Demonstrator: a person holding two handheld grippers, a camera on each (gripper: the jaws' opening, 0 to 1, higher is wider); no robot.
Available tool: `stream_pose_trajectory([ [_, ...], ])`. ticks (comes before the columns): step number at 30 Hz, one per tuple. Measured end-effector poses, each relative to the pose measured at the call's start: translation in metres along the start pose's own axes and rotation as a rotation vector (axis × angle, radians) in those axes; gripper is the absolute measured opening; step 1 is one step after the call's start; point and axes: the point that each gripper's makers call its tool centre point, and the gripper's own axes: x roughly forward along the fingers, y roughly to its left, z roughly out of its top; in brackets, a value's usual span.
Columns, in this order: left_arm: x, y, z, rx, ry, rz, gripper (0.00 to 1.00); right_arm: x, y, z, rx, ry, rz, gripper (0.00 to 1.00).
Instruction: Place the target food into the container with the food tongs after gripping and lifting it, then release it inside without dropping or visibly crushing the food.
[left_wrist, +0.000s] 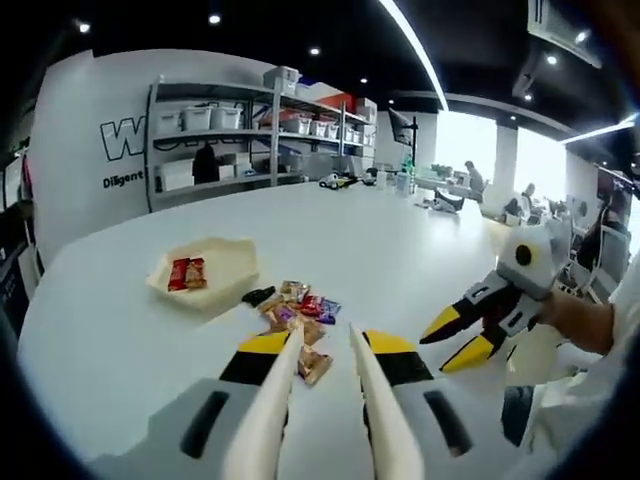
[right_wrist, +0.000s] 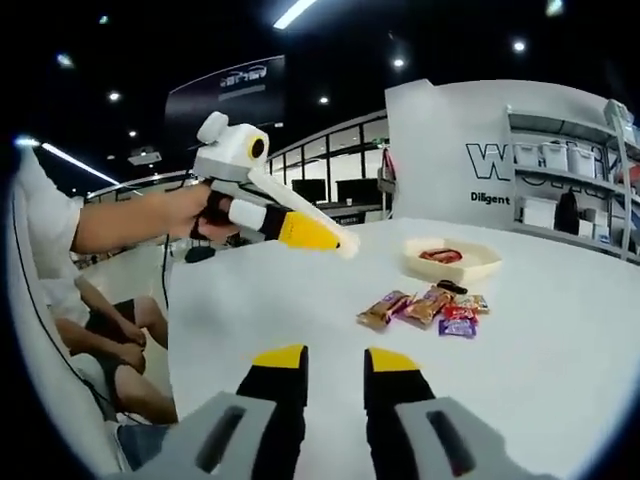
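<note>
The wrapped snacks (left_wrist: 300, 315) sit in a loose pile on the white table (left_wrist: 120, 340), just beside the shallow cream tray (left_wrist: 205, 270) that already has a red-wrapped piece in it; the left gripper (left_wrist: 325, 345) carries long cream tongs with tips apart, hanging right over the nearest snack. I'd come down straddling one wrapper at the pile's edge and squeeze gently; the right gripper (right_wrist: 330, 375) hangs idle, jaws slightly apart, well off to the side.
</note>
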Motion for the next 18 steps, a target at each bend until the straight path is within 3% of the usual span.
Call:
stream_pose_trajectory([
  [5,-0.006,-0.011,-0.009,0.022,0.007,-0.054,0.26,0.007,0.005,0.009,0.0,-0.071,0.066,0.08],
  [6,-0.007,-0.019,-0.013,0.027,0.016,-0.092,0.26,0.008,0.007,0.013,0.014,-0.089,0.088,0.08],
  [9,-0.011,-0.026,-0.018,0.044,0.021,-0.122,0.25,0.011,0.01,0.018,0.003,-0.1,0.119,0.12],
  [12,-0.013,-0.035,-0.02,0.047,0.025,-0.159,0.26,0.014,0.015,0.023,-0.041,-0.111,0.162,0.1],
  [14,-0.013,-0.038,-0.023,0.039,0.036,-0.179,0.26,0.016,0.019,0.022,-0.008,-0.093,0.204,0.07],
  [18,-0.013,-0.045,-0.029,0.062,0.054,-0.217,0.26,0.015,0.028,0.031,-0.004,-0.132,0.266,0.07],
])
